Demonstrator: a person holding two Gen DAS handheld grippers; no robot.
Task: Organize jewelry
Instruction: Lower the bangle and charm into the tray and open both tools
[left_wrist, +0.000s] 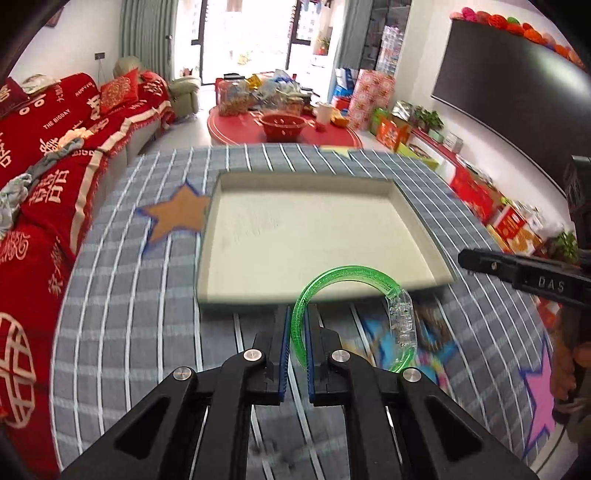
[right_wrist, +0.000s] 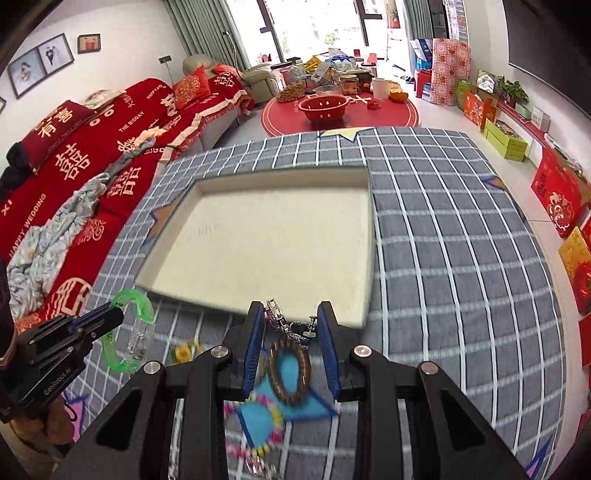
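the left gripper (left_wrist: 297, 325) is clamped tight on the green bangle (left_wrist: 347, 275), its blue pads (left_wrist: 283, 343) pinching one side of the hoop so the rest arcs out ahead and to the right, ending in a clear plastic section (left_wrist: 402, 321). the right gripper (right_wrist: 291, 326) holds a silvery chain piece (right_wrist: 286, 325); its jaws stand partly apart, with the chain bunched against the left pad and draping toward the right one. whether both pads truly press it i cannot tell for sure, though it appears to hang there off the cloth.

both pieces sit just short of the near rim of the cream tray (left_wrist: 384, 184), which lies bare in the middle of the grey checked cloth (left_wrist: 122, 288). a brown bead bracelet (right_wrist: 290, 373) and a multicoloured bead string (right_wrist: 271, 417) are on the cloth below the right gripper, on a blue star patch.

to do this step well, i'd carry each piece clear over the rim before letting go, keep the bangle away from the chain so they don't tangle, and set them in separate parts of the tray, lowering close to the floor so nothing bounces or slides.

both grippers point steeply down and forward toward the tray, side by side; a hand (right_wrist: 44, 424) shows under the left one's body.
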